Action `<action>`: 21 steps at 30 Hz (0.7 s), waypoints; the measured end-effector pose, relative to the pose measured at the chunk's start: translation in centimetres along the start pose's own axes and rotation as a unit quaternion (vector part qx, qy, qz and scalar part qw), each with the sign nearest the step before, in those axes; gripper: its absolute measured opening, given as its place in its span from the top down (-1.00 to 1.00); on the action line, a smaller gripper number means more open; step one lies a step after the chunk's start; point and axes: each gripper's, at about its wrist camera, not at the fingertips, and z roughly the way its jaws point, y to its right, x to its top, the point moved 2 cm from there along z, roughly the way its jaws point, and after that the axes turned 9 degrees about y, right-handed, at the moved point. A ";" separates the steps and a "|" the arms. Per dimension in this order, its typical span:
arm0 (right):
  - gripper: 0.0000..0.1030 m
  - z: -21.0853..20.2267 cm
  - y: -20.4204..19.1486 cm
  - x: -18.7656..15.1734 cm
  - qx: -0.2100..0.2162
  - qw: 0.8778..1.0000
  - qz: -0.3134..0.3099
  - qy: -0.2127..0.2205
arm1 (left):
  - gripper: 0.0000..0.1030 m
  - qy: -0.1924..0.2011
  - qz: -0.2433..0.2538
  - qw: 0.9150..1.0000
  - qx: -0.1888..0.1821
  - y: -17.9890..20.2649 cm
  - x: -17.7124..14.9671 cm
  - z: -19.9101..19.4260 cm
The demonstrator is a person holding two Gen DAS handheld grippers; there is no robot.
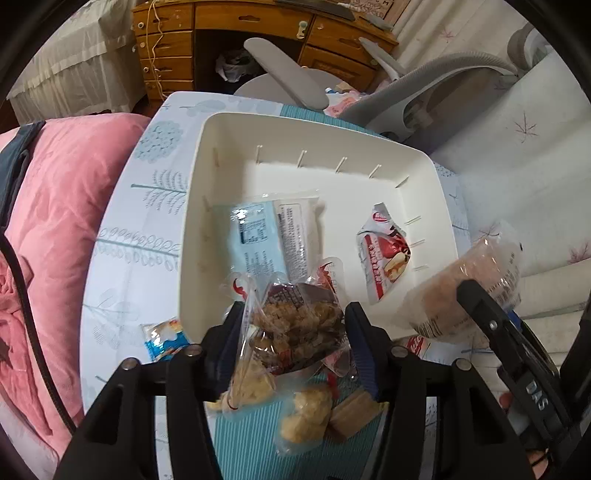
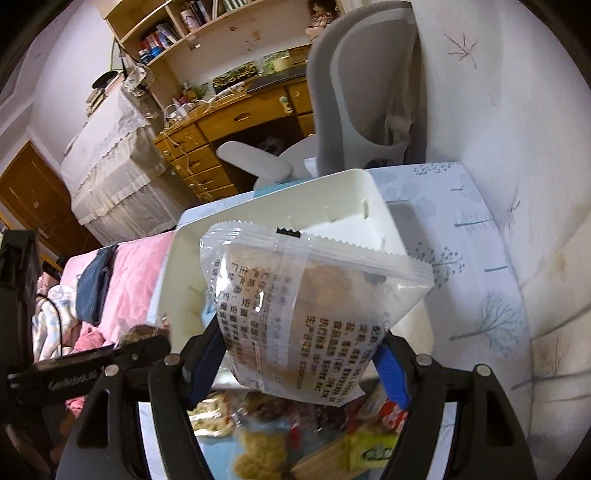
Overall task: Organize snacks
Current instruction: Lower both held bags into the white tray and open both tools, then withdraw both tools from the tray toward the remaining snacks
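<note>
A white tray (image 1: 424,173) stands on the table with a light blue packet (image 1: 258,232) and a red-and-white packet (image 1: 384,254) lying inside. My left gripper (image 1: 293,332) is shut on a clear packet of brown crunchy snack (image 1: 295,317), held over the tray's near rim. From the right, my right gripper (image 2: 299,358) is shut on a clear packet with black print and a brown cake (image 2: 306,314), held before the tray (image 2: 332,195). That packet (image 1: 469,288) also shows at the right edge of the left wrist view. Several loose snacks (image 1: 306,410) lie under the grippers.
A small blue packet (image 1: 162,339) lies on the leaf-patterned table cover (image 1: 147,221) left of the tray. A pink quilt (image 1: 55,221) borders the table's left side. A grey office chair (image 1: 424,85) and a wooden desk (image 1: 258,22) stand behind; white patterned cloth (image 1: 517,147) is on the right.
</note>
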 end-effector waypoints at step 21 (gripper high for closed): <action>-0.61 -1.6 1.9 -0.6 -0.038 0.999 0.038 0.000 | -0.55 0.009 0.028 0.999 -0.014 0.6 -1.8 -2.2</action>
